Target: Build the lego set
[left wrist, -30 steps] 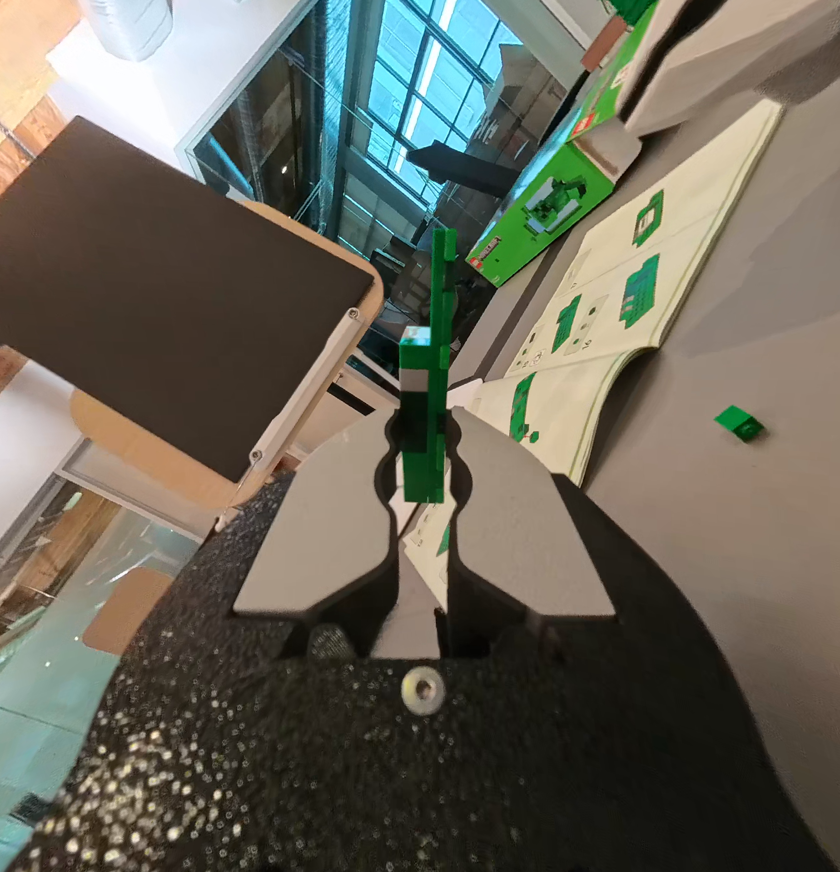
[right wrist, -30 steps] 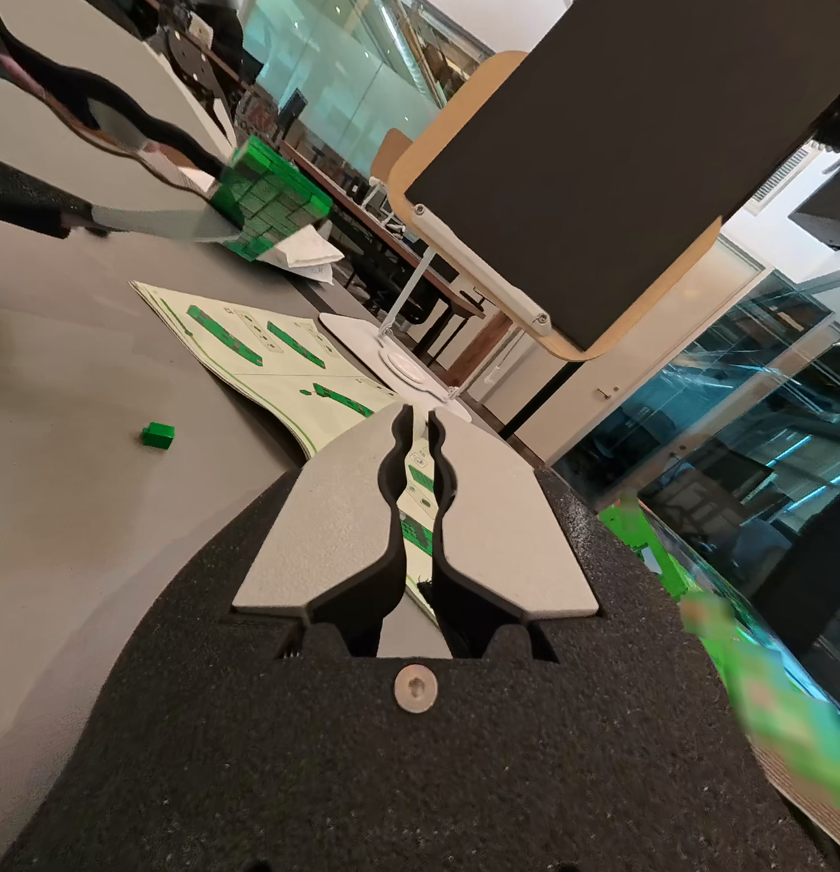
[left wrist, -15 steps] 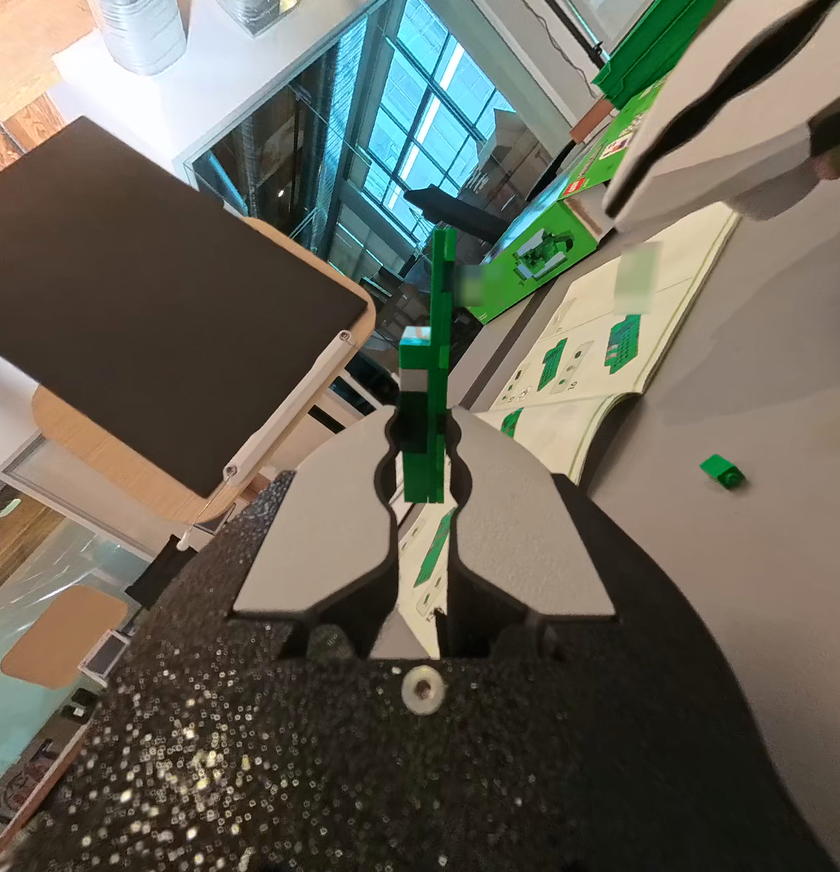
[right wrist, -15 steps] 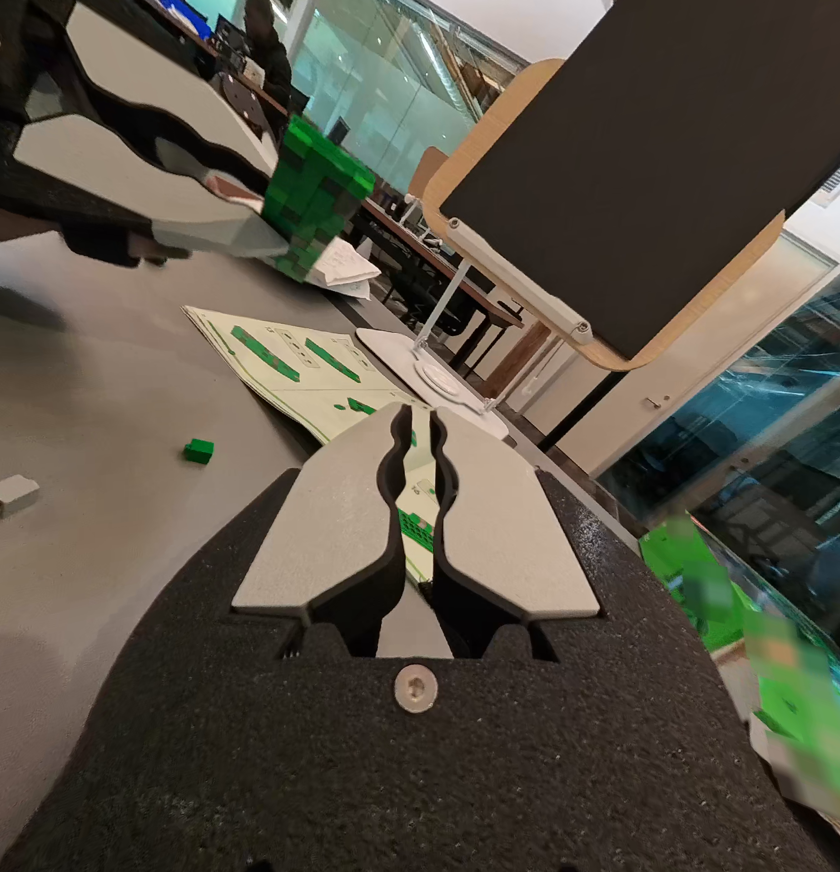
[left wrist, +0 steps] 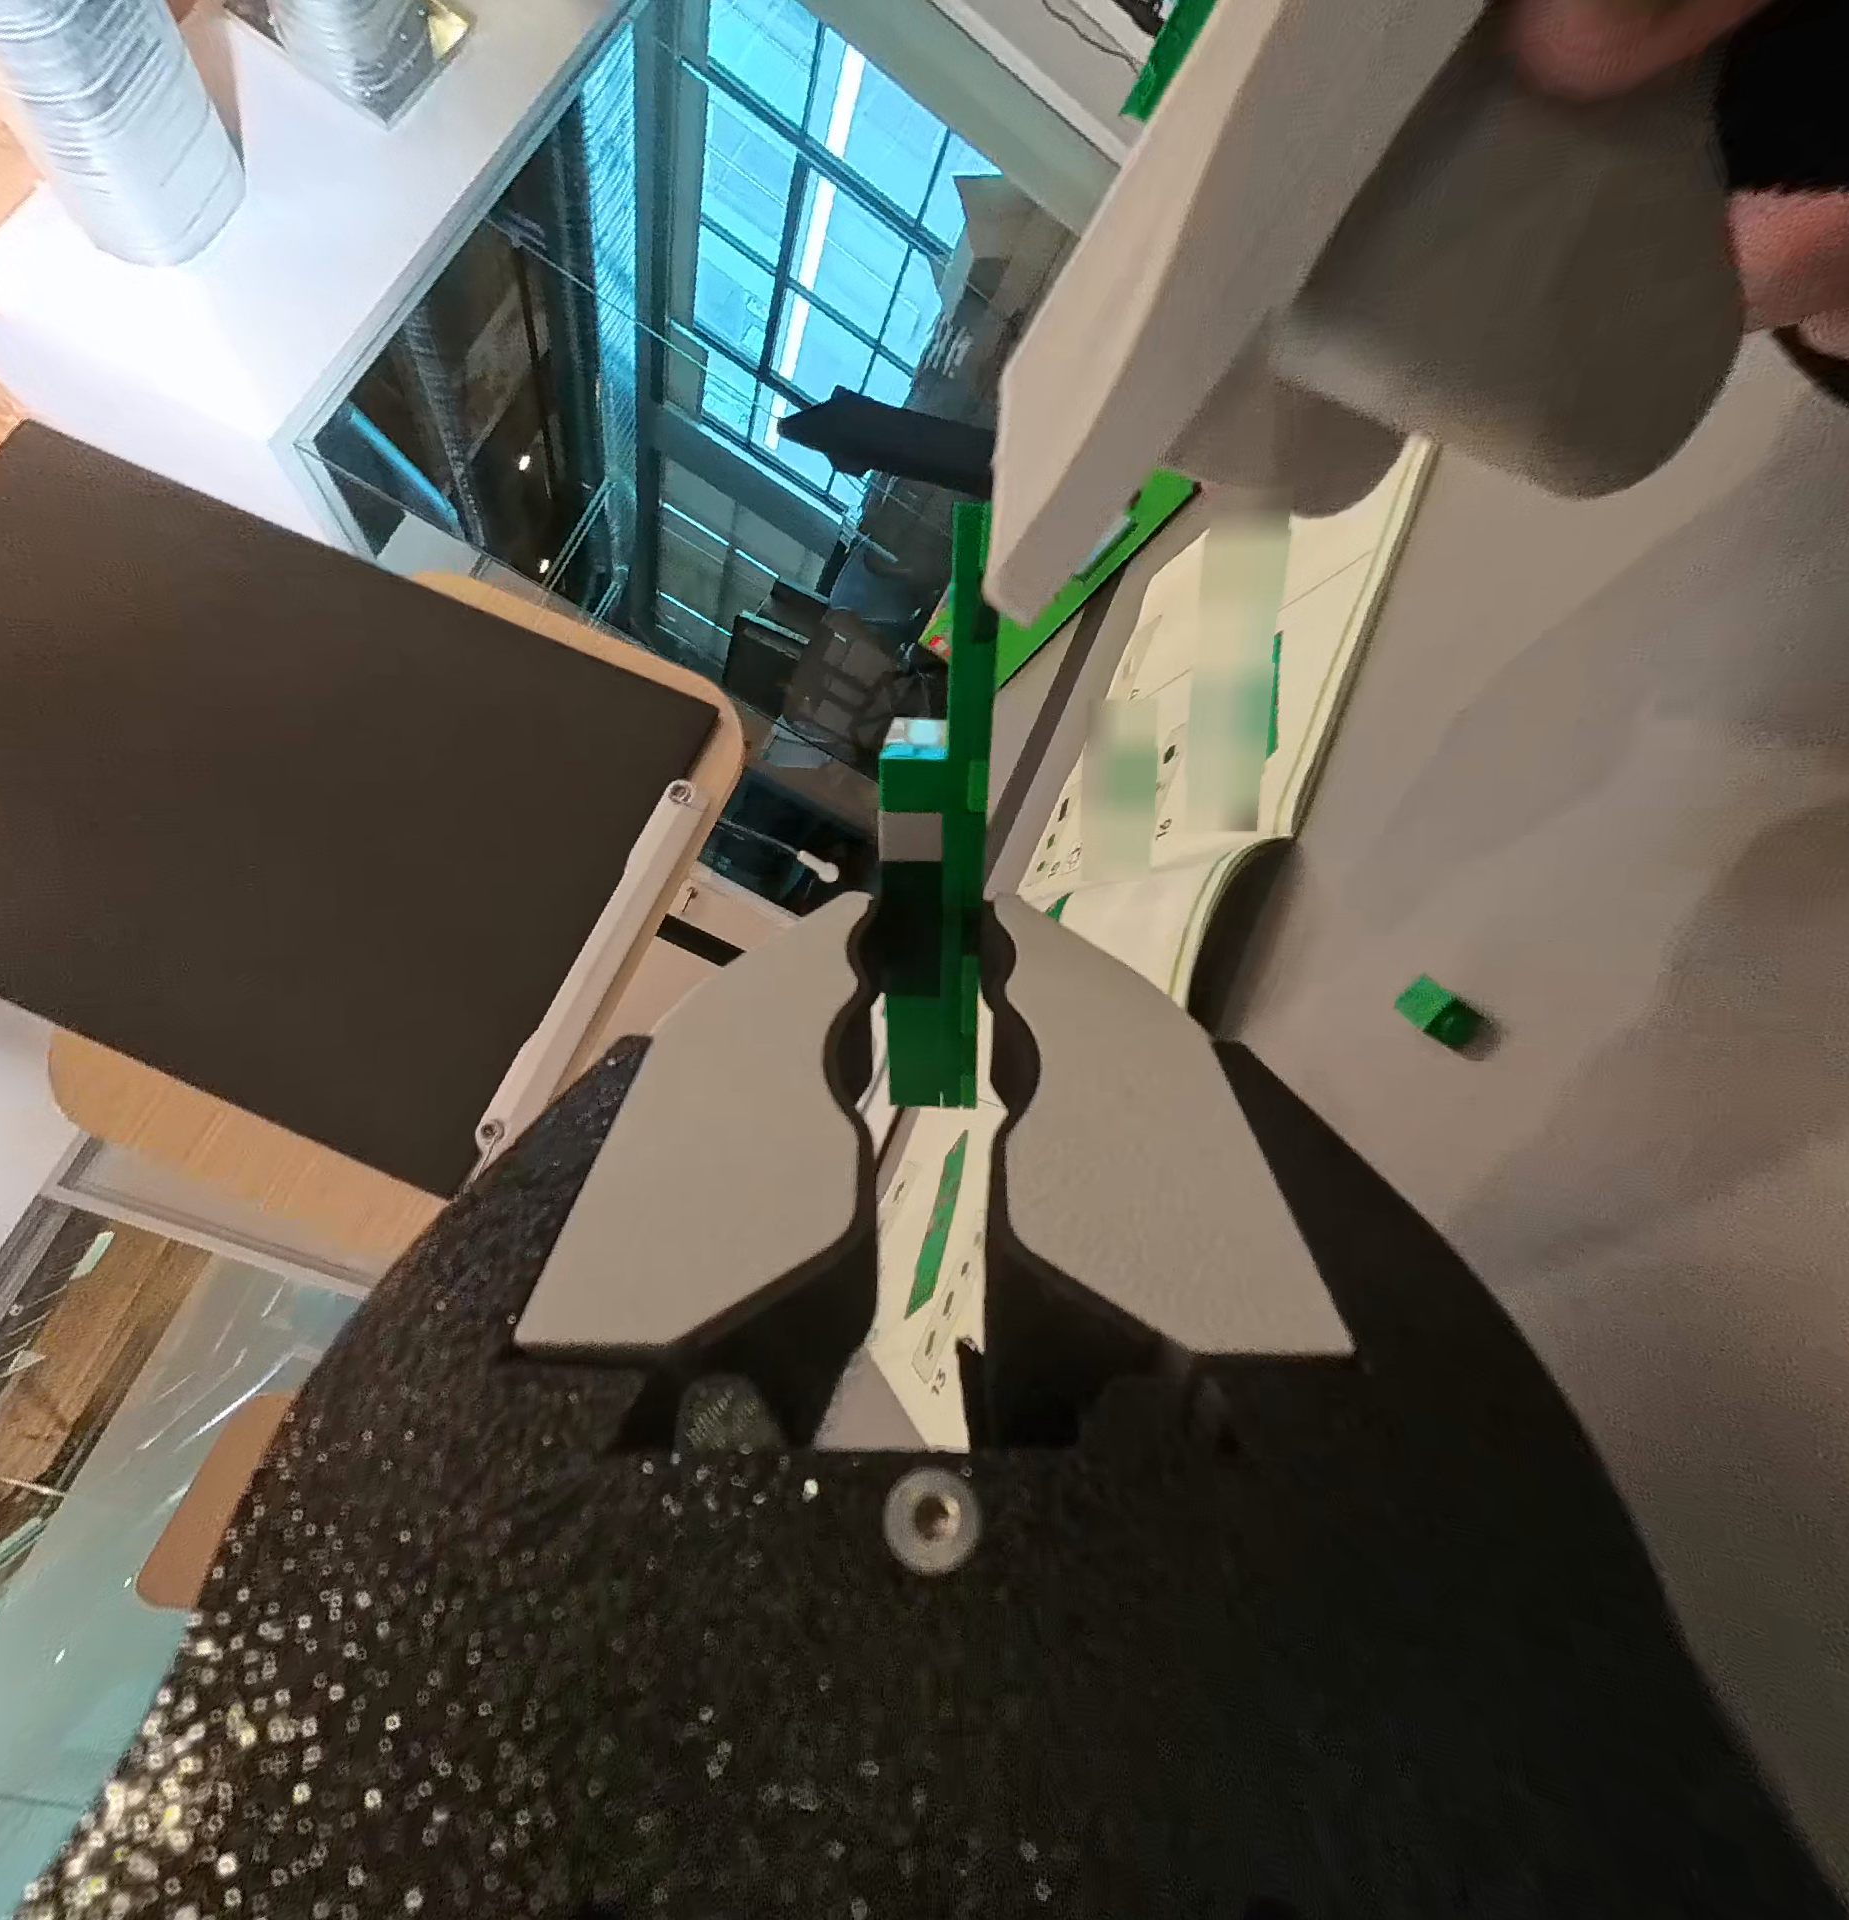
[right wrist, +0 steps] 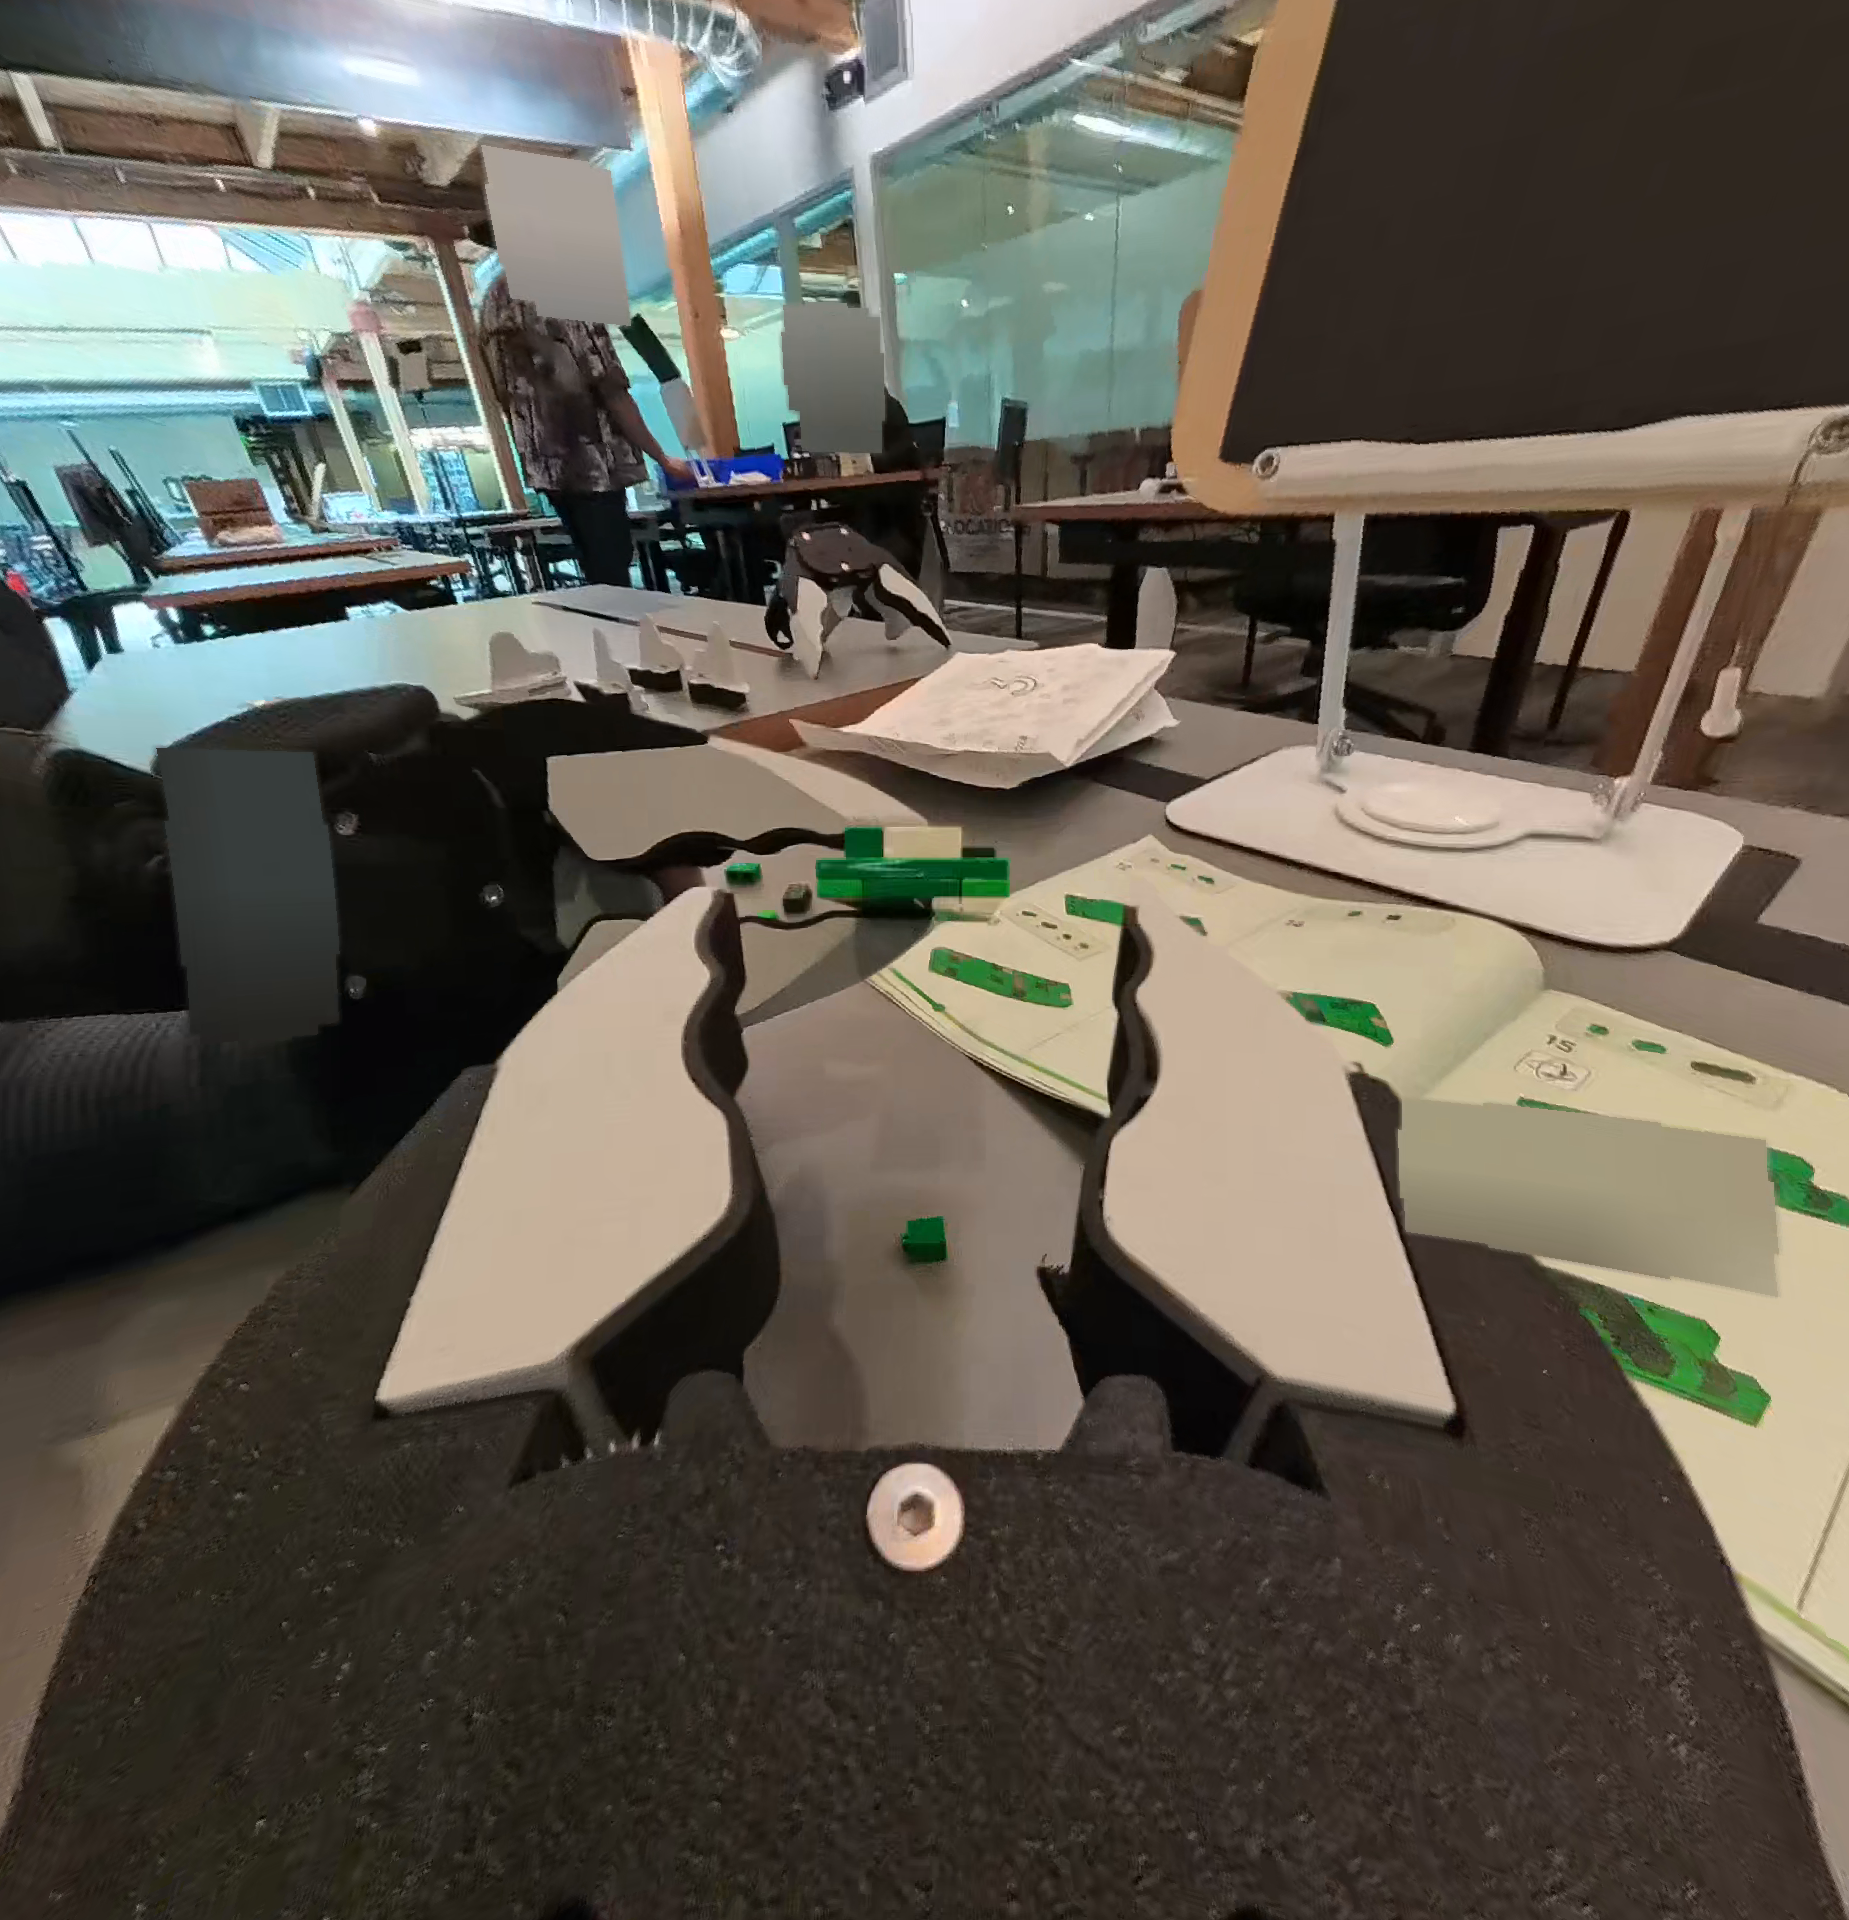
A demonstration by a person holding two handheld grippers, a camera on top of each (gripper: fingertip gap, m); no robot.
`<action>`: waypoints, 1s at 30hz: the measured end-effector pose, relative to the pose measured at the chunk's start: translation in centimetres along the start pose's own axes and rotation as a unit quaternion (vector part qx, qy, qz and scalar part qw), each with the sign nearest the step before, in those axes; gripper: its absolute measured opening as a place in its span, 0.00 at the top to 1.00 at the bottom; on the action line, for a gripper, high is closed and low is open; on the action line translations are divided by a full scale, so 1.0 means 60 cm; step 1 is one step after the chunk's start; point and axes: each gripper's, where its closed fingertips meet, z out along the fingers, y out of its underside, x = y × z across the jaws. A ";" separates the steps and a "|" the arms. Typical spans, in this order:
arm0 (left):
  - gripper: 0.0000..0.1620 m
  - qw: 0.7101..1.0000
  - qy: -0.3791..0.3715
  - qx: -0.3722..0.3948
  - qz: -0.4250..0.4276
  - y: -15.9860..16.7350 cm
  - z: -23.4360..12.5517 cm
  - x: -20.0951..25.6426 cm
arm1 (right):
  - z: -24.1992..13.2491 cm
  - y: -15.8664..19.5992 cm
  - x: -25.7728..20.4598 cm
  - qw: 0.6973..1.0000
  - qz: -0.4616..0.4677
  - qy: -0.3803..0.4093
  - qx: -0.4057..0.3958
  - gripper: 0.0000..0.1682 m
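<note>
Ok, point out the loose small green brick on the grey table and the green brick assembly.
Loose small green brick (right wrist: 923, 1240), right wrist view, its top face.
Green brick assembly (left wrist: 925, 997), left wrist view, its clamped lower edge.

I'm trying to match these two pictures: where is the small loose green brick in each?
Left wrist view: the small green brick lies on the grey table, right of centre.
Right wrist view: it lies between the open fingers, near centre.
Shared landmark: the open instruction booklet nearby.
</note>
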 end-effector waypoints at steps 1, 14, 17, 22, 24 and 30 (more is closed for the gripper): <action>0.90 1.000 0.005 0.001 0.003 -0.002 0.001 0.004 | 0.000 0.003 0.002 1.000 -0.005 0.004 -0.003 0.60; 0.89 0.999 0.032 0.028 0.029 -0.024 0.000 0.029 | -0.006 0.008 -0.002 0.996 -0.083 0.009 -0.015 0.78; 0.75 0.998 0.044 0.044 0.006 -0.032 0.000 0.034 | -0.013 0.004 0.001 0.996 -0.086 0.002 -0.009 0.78; 0.59 0.981 0.111 0.096 -0.129 -0.054 -0.011 0.037 | -0.035 -0.008 -0.013 0.993 -0.095 -0.066 0.024 0.78; 0.56 0.959 0.156 0.127 -0.198 -0.069 -0.020 0.038 | -0.049 -0.022 -0.025 0.989 -0.085 -0.108 0.055 0.78; 0.54 0.895 0.253 0.171 -0.325 -0.103 -0.035 0.050 | -0.074 -0.055 -0.033 0.980 -0.044 -0.153 0.121 0.78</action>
